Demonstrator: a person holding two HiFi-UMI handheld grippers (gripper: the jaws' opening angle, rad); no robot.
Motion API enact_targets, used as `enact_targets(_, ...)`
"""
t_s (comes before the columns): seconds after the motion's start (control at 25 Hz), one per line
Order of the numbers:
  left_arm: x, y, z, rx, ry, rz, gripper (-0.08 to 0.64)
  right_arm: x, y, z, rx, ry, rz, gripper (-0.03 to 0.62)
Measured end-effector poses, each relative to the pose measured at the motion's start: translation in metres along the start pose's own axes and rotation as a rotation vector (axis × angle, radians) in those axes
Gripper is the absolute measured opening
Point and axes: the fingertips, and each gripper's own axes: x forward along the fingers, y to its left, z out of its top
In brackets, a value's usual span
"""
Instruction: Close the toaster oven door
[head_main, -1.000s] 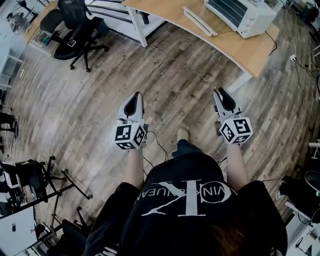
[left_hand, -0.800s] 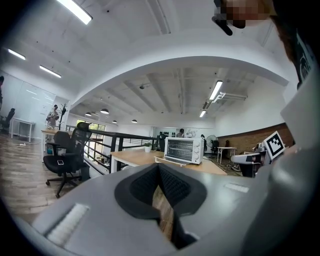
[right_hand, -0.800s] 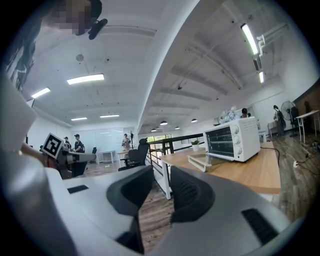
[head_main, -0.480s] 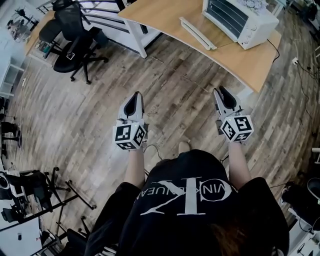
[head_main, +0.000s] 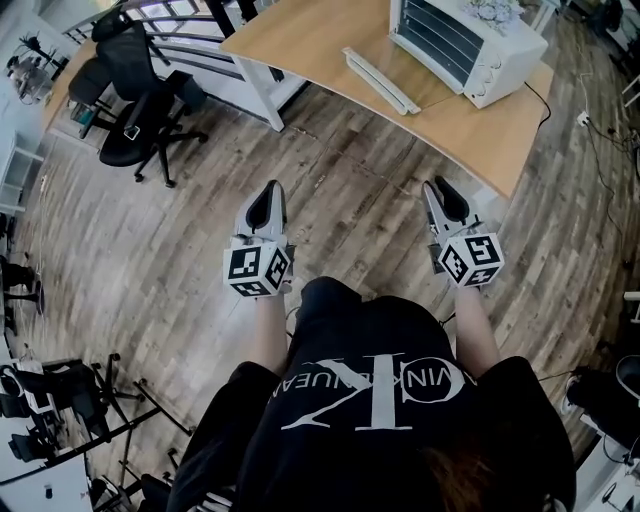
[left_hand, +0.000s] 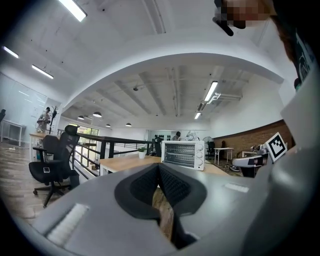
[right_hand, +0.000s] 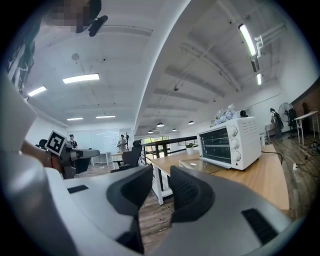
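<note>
Head view: stood well back from the worktop (head_main: 300, 40) bearing the toaster oven (head_main: 470, 45), door (head_main: 381, 82) dropped flat toward its edge, left gripper (head_main: 268, 190) fingers together, right gripper (head_main: 432, 186) fingers slightly apart (both empty); probably risked shoving the oven backward by lifting that door too hard.

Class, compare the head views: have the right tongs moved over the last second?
Yes. The right tongs have come forward, nearer the table's near edge and the toaster oven.

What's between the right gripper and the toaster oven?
Head view: wood floor, then the table edge and the open door of the toaster oven, lying flat. Nothing else.
</note>
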Motion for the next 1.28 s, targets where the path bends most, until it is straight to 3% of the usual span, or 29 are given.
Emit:
enact_targets(0.28, 0.048, 0.002, 0.004, -0.005, -0.017, -0.057, 0.011, 0.005, -0.025, 0.000, -0.009, 0.007, -0.070, 0.072)
enact_targets(0.72, 0.167, 0.026, 0.001, 0.001, 0.031, -0.263, 0.011, 0.068, -0.059, -0.001, 0.059, 0.029, -0.242, 0.072)
enact_targets(1.28, 0.261, 0.073, -0.020, -0.024, 0.128, -0.398, 0.011, 0.158, -0.062, -0.021, 0.102, 0.119, -0.314, 0.072)
